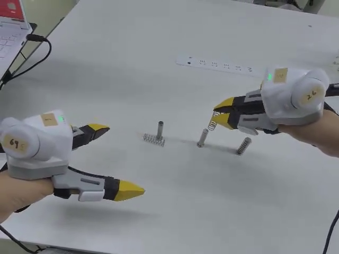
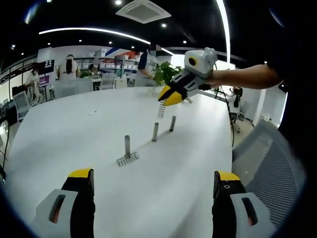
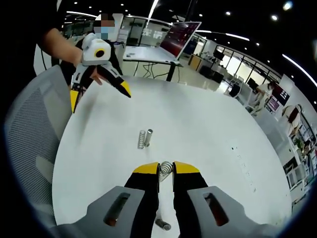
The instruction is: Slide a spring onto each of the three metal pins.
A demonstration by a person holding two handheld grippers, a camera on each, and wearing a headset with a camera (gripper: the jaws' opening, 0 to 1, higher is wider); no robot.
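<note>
Three metal pins stand in a row on the white table [image 1: 132, 63]. The left pin [image 1: 160, 128] is bare, and a loose spring [image 1: 153, 139] lies flat at its foot. Bare too is the middle pin [image 1: 203, 137]. The right pin [image 1: 243, 145] carries a spring. My right gripper [image 1: 218, 115] hovers just above and right of the middle pin, shut on a spring [image 1: 213, 124] that hangs from its tips [image 3: 166, 168]. At the near left my left gripper [image 1: 119, 159] is open and holds nothing, well short of the pins [image 2: 127, 145].
A white power strip [image 1: 220, 65] lies across the table beyond the pins. A laptop [image 1: 10, 26] with a black cable [image 1: 37, 50] sits at the far left corner. A grey mesh chair [image 2: 272, 163] stands beside the table.
</note>
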